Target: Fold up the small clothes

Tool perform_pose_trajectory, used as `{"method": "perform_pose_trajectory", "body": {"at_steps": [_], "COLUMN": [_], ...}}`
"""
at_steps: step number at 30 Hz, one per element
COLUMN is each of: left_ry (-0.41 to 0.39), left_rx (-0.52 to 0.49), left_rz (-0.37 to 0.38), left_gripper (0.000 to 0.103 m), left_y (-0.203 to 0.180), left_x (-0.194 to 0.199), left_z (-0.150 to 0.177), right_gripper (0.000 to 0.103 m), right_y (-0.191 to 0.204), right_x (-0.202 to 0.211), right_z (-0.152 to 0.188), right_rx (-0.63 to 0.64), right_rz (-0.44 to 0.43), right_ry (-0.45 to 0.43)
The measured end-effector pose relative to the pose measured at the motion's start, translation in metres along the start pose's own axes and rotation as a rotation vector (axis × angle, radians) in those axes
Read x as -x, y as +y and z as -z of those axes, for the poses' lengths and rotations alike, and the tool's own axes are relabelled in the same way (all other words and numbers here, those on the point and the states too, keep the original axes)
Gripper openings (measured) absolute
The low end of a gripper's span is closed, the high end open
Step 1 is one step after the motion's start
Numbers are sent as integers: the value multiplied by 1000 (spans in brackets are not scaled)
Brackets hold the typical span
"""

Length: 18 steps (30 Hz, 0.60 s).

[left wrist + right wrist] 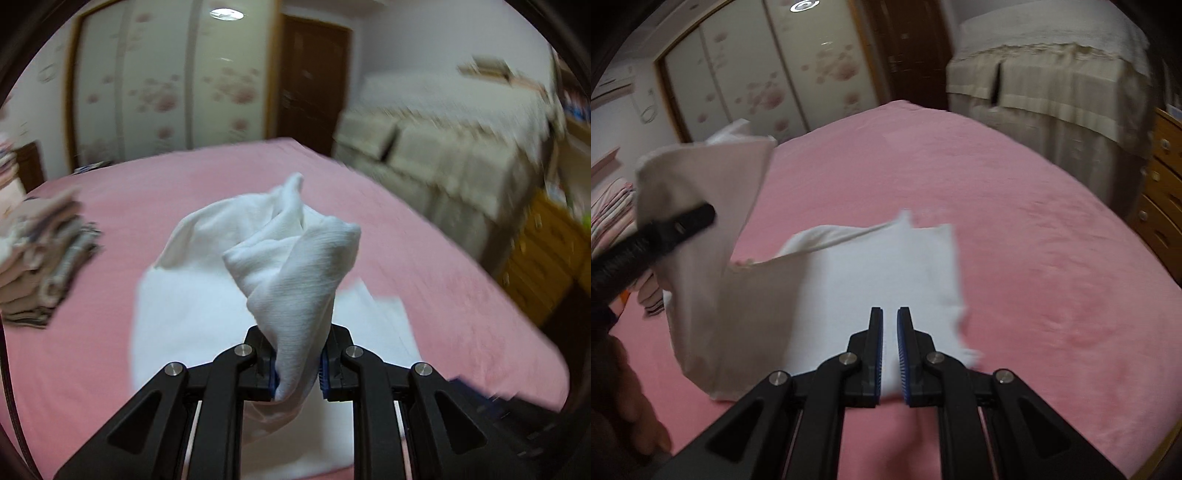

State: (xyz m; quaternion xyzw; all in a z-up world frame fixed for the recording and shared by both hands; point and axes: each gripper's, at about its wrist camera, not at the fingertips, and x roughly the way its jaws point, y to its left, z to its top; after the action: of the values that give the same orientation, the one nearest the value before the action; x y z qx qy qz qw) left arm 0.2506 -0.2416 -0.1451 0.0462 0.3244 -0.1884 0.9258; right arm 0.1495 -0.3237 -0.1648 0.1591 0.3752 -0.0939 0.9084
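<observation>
A white cloth [207, 295] lies partly spread on the pink bed [424, 266]. My left gripper [297, 365] is shut on a bunched corner of it, and the fabric stands up in a twisted peak above the pads. From the right wrist view, that same gripper [701, 216] holds a flap of the cloth [713, 258] raised at the left. My right gripper [890, 350] is shut at the cloth's near edge, with a thin strip of white fabric between its blue pads. The flat part of the cloth [886, 266] lies just ahead of it.
A stack of folded clothes [44, 266] sits at the bed's left side. A sofa under a beige cover [443, 155] stands beyond the bed's right edge, with wooden drawers [1163, 192] beside it. Behind are floral wardrobe doors [166, 85] and a dark door [310, 81].
</observation>
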Motion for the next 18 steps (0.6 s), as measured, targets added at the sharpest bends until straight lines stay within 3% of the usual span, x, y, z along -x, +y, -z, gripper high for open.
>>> {"method": "perform_pose_trajectory", "body": {"at_steps": [3, 4, 6, 10, 14, 18], "left_ry": [128, 182, 205, 166, 97, -13], "left_rx": [-73, -91, -100, -83, -25, 51], "left_rz": [8, -1, -4, 70, 137, 89], "left_gripper": [17, 21, 28, 45, 50, 61], "left_y": [-34, -42, -48, -47, -28, 14], "left_x": [-35, -45, -48, -23, 20, 66], "left_z": [28, 38, 47, 46, 32, 18], "right_gripper": [9, 9, 9, 9, 9, 12], "right_y": [-21, -27, -34, -41, -38, -30], "right_x": [-3, -5, -7, -4, 3, 13], "right_z": [7, 8, 9, 6, -1, -9], "right_rx": [-28, -38, -57, -74, -74, -46], "right_rz": [21, 28, 24, -8, -46, -108], "right_ry": [27, 36, 53, 52, 32, 10]}}
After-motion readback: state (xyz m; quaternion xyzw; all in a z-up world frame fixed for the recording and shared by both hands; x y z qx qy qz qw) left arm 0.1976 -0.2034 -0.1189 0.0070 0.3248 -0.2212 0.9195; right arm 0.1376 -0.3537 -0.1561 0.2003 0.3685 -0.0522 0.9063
